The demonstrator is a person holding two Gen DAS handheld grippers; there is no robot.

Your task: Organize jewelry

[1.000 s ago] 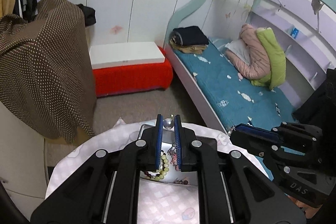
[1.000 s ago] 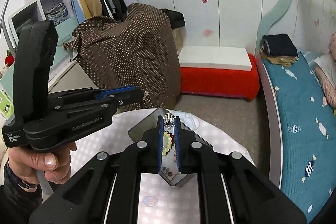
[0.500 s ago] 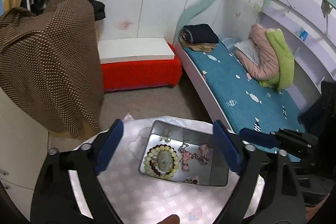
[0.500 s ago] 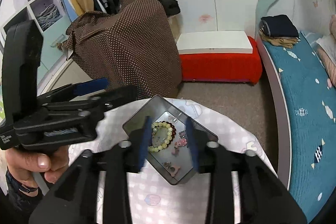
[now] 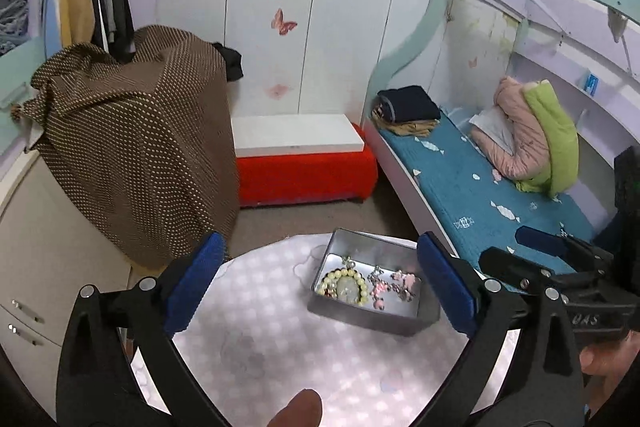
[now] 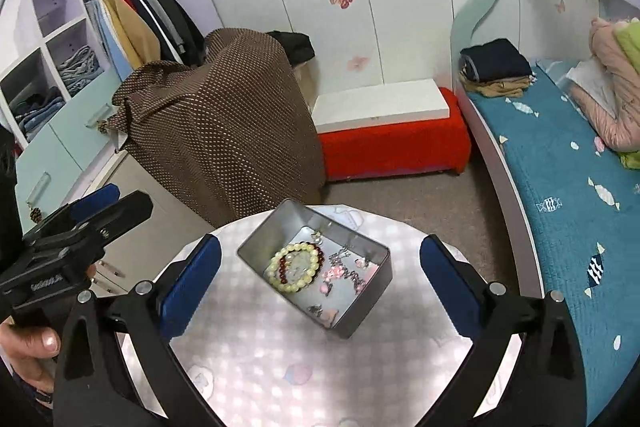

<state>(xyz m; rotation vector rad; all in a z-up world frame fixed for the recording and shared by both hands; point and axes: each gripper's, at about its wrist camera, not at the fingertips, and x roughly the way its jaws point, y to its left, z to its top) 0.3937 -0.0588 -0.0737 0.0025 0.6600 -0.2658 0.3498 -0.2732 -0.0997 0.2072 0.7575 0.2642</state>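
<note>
Grey metal tin [image 6: 376, 291] on round checked table [image 6: 256, 343], lid off. Inside: one cream bead bracelet [image 6: 297, 267] with dark red beads, tangle of pink and silver charms [image 6: 344, 273], number unclear. Left gripper [image 5: 316, 285] and right gripper [image 6: 320, 275] both spread wide, holding nothing, above table. Brown dotted cloth [image 6: 224, 131] and red bench [image 6: 394, 145] behind.

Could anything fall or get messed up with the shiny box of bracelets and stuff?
Maybe. The metal tin sits near the far edge of the small round table, so a bump from either open gripper might push it off. The pale bead bracelet and the pink charms lie close together inside, so grabbing one could snag another. The tin's walls are slick and reflective, so the left gripper or right gripper might slip on them.
</note>
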